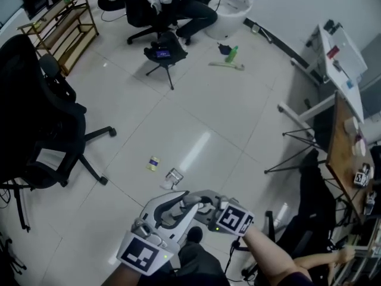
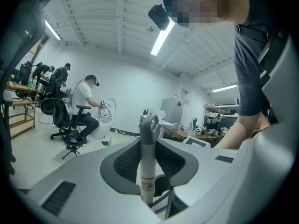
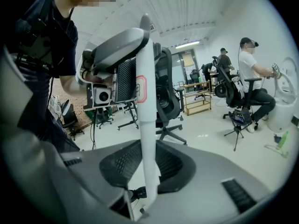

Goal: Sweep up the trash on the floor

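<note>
As we look down in the head view, our left gripper and right gripper meet tip to tip near our body; two bits of trash lie just beyond. Left gripper view: jaws pinch one handle. Right gripper view: jaws pinch it too, lower.

Your left gripper: pale grey, black ribbed pads; its handle grey, white label, red print. Your right gripper: its pole white, red-outlined label. Marker cubes: black-and-white squares.

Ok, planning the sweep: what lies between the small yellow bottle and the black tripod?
Only bare floor from bottle to tripod, in the head view.
</note>
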`<state>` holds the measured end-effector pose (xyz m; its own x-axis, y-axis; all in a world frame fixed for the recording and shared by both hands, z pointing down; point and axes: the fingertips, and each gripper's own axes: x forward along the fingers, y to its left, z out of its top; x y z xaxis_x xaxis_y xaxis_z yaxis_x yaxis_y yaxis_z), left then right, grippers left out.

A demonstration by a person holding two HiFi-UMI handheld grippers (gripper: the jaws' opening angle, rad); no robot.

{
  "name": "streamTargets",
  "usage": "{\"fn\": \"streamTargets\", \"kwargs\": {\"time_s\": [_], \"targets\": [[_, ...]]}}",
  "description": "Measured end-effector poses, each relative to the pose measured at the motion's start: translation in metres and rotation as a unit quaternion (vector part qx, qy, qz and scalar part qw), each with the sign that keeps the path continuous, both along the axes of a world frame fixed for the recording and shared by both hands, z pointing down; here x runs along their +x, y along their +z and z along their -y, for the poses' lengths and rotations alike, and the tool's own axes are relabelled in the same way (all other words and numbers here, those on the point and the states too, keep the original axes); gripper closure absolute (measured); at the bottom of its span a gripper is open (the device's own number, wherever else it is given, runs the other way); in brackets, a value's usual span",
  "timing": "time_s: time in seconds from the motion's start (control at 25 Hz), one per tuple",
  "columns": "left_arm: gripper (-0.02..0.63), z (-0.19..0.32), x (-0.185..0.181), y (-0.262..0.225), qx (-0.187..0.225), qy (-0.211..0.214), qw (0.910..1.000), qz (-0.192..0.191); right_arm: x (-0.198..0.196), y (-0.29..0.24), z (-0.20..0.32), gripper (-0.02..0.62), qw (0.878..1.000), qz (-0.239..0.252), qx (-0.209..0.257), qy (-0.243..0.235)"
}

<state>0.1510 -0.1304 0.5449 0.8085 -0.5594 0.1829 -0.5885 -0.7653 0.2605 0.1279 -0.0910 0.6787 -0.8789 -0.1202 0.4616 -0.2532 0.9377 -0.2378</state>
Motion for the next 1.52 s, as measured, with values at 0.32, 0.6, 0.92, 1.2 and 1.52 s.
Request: {"fn": "streamTargets", "kwargs": {"time_s": [0.32, 0.6, 0.92, 1.2, 1.52], "targets": [[0.508, 0.034, -0.019, 0.003, -0.005, -0.008, 0.9997, -0.022, -0.016, 0.004, 0.03, 0.492, 1.0, -0.006, -0.003, 0.007], [0.508, 0.056, -0.036, -0.002, 0.011, -0.028, 0.9994, -0.017, -0.033, -0.001, 0.055, 0.493, 1.0, -0.002, 0.006, 0.025], [0.508, 0.073, -0.052, -0.009, 0.021, -0.037, 0.9987, -0.026, -0.05, -0.007, 0.073, 0.492, 0.999, 0.009, 0.021, 0.026], [0.508, 0.081, -0.059, -0.018, 0.04, -0.039, 0.9982, -0.021, -0.058, -0.014, 0.085, 0.494, 0.999, 0.014, 0.033, 0.022], [0.508, 0.079, -0.057, -0.02, 0.036, -0.02, 0.999, -0.016, -0.059, -0.017, 0.085, 0.494, 0.999, 0.006, 0.025, 0.022]]}}
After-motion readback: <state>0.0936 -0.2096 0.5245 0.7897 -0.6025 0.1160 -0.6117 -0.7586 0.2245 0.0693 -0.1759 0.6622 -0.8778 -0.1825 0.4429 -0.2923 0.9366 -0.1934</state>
